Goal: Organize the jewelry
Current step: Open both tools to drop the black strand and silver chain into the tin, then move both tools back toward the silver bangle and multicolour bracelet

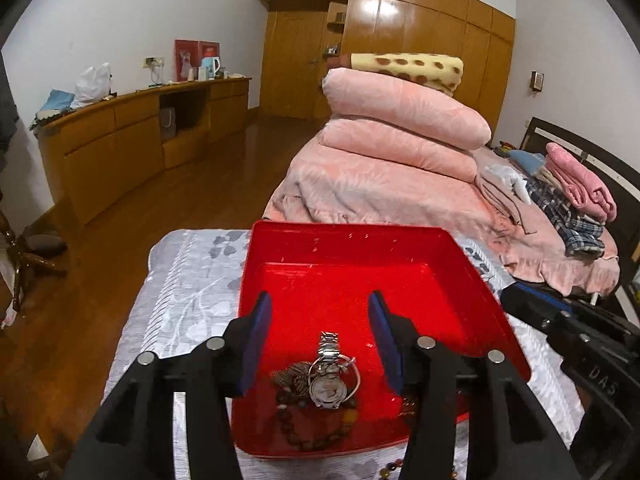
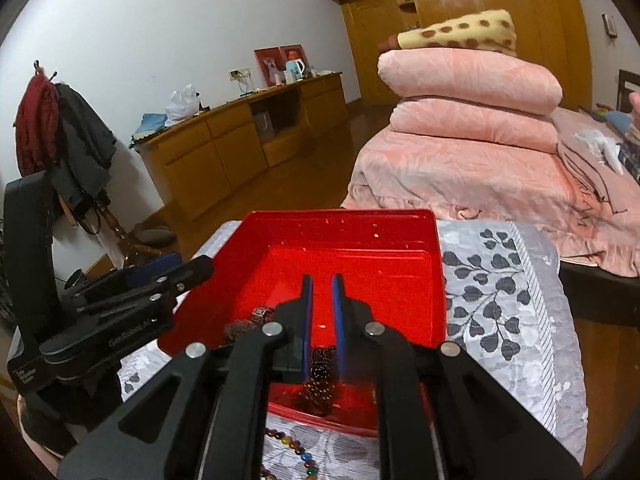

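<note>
My left gripper (image 1: 320, 336) hangs over the near half of the red tray (image 1: 344, 240), its jaws apart and holding nothing. Below them, against the tray's near edge, a silver watch (image 1: 329, 380) lies on a heap of beads. My right gripper (image 2: 322, 312) has its jaws nearly together with nothing between them. A colored bead bracelet (image 2: 296, 448) lies on the gray cloth (image 2: 504, 300) before the tray's near edge.

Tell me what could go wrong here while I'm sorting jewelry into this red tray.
The silver metal wristwatch lies piled on dark bead strands at the red plastic tray's near end, so lifting one piece may drag others. The colourful bead bracelet on the cloth, below the nearly shut right hand-held gripper, could get overlooked.
</note>
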Action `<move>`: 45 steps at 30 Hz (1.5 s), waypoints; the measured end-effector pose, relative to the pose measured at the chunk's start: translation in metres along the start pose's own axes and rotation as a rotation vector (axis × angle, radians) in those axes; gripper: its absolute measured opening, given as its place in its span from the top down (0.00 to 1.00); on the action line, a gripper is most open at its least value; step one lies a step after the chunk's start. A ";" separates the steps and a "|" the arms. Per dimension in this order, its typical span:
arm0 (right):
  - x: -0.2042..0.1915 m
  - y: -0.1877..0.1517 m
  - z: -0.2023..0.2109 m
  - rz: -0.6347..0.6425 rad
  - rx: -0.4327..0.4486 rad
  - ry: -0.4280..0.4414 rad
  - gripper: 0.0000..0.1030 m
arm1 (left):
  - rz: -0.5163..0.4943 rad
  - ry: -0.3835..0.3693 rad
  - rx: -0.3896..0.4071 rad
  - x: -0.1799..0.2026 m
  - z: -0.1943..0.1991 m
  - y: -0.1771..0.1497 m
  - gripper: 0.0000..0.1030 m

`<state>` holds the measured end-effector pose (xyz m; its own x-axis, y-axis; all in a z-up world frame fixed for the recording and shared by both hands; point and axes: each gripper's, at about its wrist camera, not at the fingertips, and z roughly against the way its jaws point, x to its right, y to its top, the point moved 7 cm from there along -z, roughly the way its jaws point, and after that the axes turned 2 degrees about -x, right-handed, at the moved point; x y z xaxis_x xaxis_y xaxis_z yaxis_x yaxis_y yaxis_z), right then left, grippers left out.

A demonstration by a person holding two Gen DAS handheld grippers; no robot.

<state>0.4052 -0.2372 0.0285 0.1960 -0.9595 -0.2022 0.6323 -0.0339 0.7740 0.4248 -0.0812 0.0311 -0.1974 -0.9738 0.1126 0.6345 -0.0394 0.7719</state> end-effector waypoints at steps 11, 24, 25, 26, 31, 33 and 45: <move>0.003 -0.029 0.025 0.005 0.022 -0.057 0.43 | -0.056 0.046 0.027 0.002 0.033 -0.025 0.13; -0.011 -0.091 0.054 0.015 -0.033 -0.107 0.14 | -0.011 0.065 0.041 -0.014 0.077 -0.073 0.10; -0.013 -0.095 0.057 0.017 -0.039 -0.107 0.13 | -0.008 0.064 0.043 -0.015 0.080 -0.076 0.09; -0.016 -0.100 0.060 0.022 -0.047 -0.105 0.13 | -0.006 0.063 0.044 -0.016 0.083 -0.078 0.09; -0.028 -0.117 0.068 0.039 -0.073 -0.108 0.07 | -0.008 0.069 0.038 -0.016 0.095 -0.094 0.08; -0.032 -0.125 0.069 0.042 -0.086 -0.110 0.07 | -0.011 0.067 0.031 -0.015 0.099 -0.100 0.07; -0.037 -0.168 0.071 0.009 -0.174 -0.112 0.06 | -0.015 0.094 -0.015 -0.021 0.109 -0.134 0.07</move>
<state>0.2384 -0.2158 -0.0517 0.1244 -0.9849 -0.1202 0.7527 0.0147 0.6582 0.2624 -0.0310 -0.0066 -0.1367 -0.9897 0.0415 0.6432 -0.0568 0.7636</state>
